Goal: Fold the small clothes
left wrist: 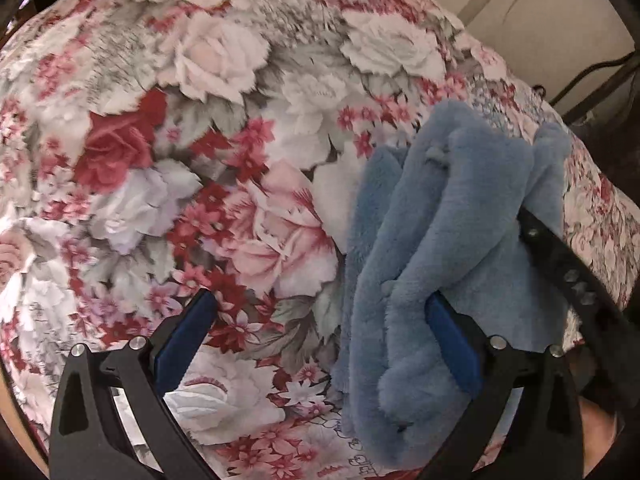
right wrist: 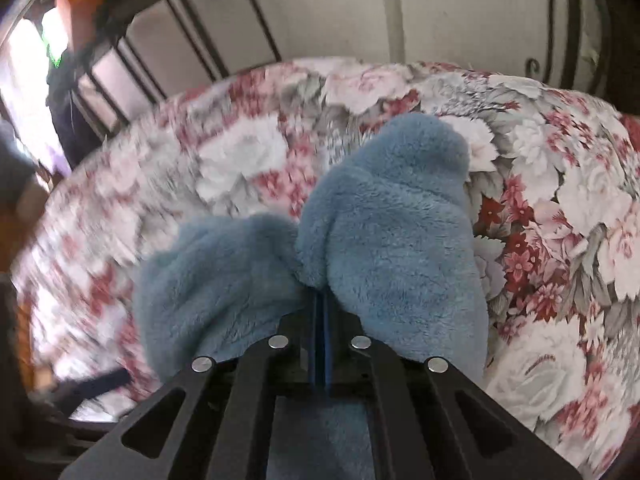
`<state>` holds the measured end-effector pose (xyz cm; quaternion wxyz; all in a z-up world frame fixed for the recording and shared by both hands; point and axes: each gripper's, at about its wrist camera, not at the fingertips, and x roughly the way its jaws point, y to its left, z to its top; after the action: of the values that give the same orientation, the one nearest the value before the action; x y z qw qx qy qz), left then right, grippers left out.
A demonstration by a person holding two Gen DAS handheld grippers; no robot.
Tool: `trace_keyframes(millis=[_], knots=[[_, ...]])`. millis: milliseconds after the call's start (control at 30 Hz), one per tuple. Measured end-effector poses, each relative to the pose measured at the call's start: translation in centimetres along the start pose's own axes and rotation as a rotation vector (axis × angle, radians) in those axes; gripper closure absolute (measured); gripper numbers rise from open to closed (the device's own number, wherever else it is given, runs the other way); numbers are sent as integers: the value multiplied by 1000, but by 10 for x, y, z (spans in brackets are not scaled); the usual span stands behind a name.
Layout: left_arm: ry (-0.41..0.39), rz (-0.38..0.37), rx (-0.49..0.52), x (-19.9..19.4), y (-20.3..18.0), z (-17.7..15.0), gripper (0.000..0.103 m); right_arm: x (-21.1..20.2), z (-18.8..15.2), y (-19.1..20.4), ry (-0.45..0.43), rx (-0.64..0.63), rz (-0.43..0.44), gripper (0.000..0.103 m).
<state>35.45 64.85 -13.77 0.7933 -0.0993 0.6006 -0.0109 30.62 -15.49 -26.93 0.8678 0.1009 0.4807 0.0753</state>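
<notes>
A: Where is the blue fleece garment point(right wrist: 384, 216) found?

B: It is bunched and lifted above the floral bedsheet point(right wrist: 560, 200), with the sheet taken as the landmark; its lower folds appear to trail down toward the sheet point(left wrist: 160, 160). A pinch of the garment point(left wrist: 460, 208) is clamped in the right hand-held gripper point(right wrist: 320, 304), whose jaws are pressed fully together on the fabric.

A: And the left hand-held gripper point(left wrist: 320, 320)?

B: It is held wide open above the sheet; one finger point(left wrist: 452, 340) is brushed by the fleece, but nothing is gripped.

A: Which step is judged to be in hand?

B: Picking up and spreading out. An edge or corner is probably to be caught by the left gripper next, so the piece can be laid flat on the sheet.
</notes>
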Motion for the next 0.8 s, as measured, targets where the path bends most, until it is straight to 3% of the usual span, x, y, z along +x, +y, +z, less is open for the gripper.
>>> trace_keyframes(millis=[167,233,367,467,600,700,800], knots=[[-19,-35,-32,-15,7,3,4,-17,6,-10,-10,110,71,102],[-70,-66,-59,-32,10,8,4,-31,8,-6,-21,95,69,96],[-141,-92,-94,-55,9,14,5,-59,5,7,-15,18,65,95],[-115,-116,-96,-48,0,14,5,-80,-9,7,0,4,61,95],[-99,-73,-61,-37,-10,7,5,-101,-39,3,34,-10,55,95],[-46,-11,-42,-19,-9,4,4,-91,-58,1,110,-13,41,97],[0,-14,-43,0,-6,0,4,-62,-69,-9,202,15,31,100]])
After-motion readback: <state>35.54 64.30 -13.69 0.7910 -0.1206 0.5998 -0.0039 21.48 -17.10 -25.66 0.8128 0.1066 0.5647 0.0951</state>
